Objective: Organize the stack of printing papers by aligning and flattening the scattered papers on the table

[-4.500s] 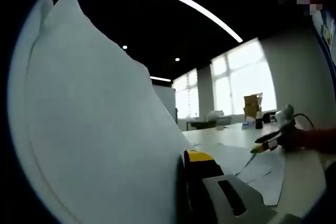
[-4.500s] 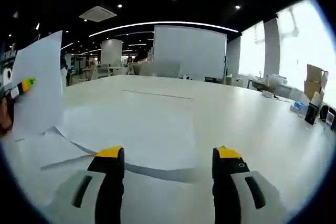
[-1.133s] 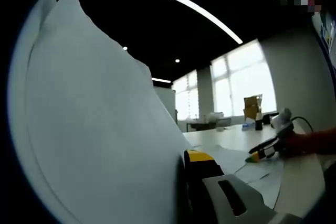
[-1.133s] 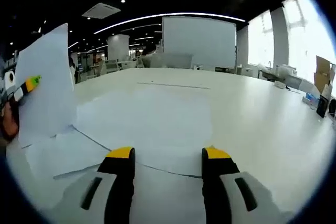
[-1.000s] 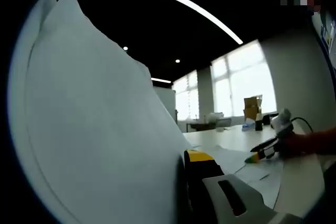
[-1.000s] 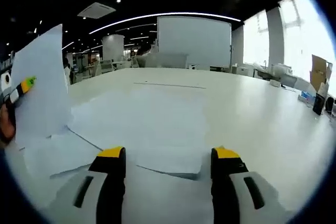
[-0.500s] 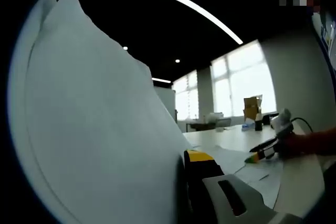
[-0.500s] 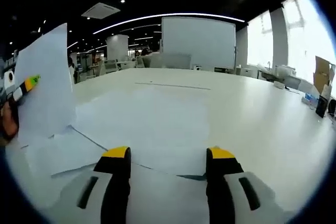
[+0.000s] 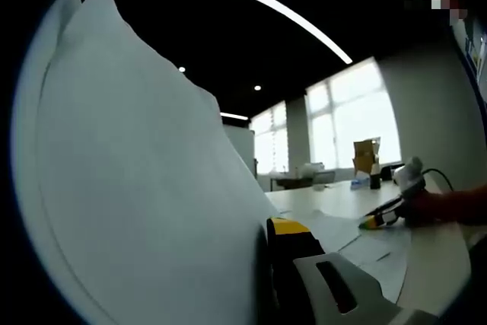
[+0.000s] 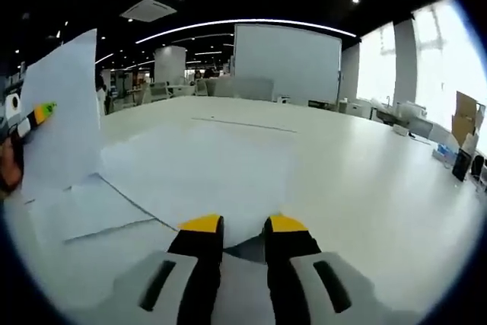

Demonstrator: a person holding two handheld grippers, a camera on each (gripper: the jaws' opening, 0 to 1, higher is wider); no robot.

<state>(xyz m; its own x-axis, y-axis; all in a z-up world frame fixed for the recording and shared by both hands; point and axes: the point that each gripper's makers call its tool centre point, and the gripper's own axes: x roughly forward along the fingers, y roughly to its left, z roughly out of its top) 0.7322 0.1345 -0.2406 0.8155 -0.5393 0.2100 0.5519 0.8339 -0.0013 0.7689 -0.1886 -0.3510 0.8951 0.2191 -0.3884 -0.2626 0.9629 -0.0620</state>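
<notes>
Raised sheet of paper (image 9: pixel 137 188) blocking the left gripper's (image 9: pixel 262 279) near jaw, so grip unreadable. Right gripper (image 10: pixel 243 226) nearly pinched at a flat sheet's (image 10: pixel 198 173) edge, contact unclear.

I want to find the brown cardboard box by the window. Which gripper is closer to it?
Right, probably. The right gripper sits on the table side nearer the brown cardboard box; the left gripper, holding upright white paper, is farther.

my right gripper (image 10: pixel 243 227) has two black jaws capped in yellow, each set on a pale grey base with a dark slot. my left gripper (image 9: pixel 283 227) shows the same yellow cap, black jaw and slotted grey base. from the side, its tip (image 10: pixel 39 112) shows green, yellow and black bands.
</notes>
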